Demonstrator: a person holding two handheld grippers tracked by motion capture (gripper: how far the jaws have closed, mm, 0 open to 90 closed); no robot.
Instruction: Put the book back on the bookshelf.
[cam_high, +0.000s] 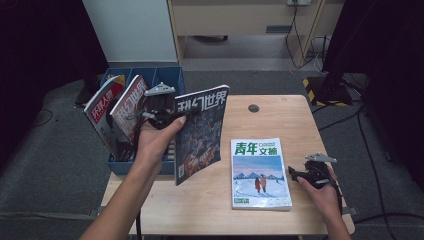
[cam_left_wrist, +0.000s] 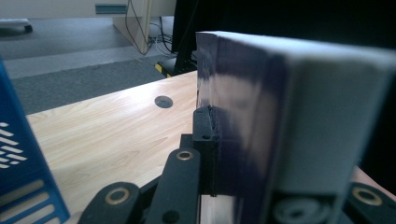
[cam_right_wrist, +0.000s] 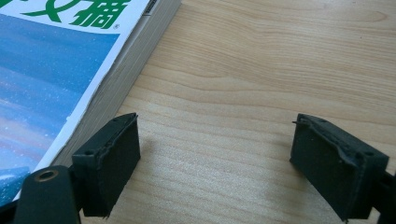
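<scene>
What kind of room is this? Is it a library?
Probably not a library; it looks more like an office or lab set up for recording. A small wooden table stands on grey carpet, cables trail across the floor, and a blue file box holds magazines.

— What's your left gripper got?
— It's clamped on the dark magazine, upright, just right of the blue rack.
— And your right gripper?
— Jaws apart, low over the table, just right of the blue-covered magazine lying flat.
</scene>
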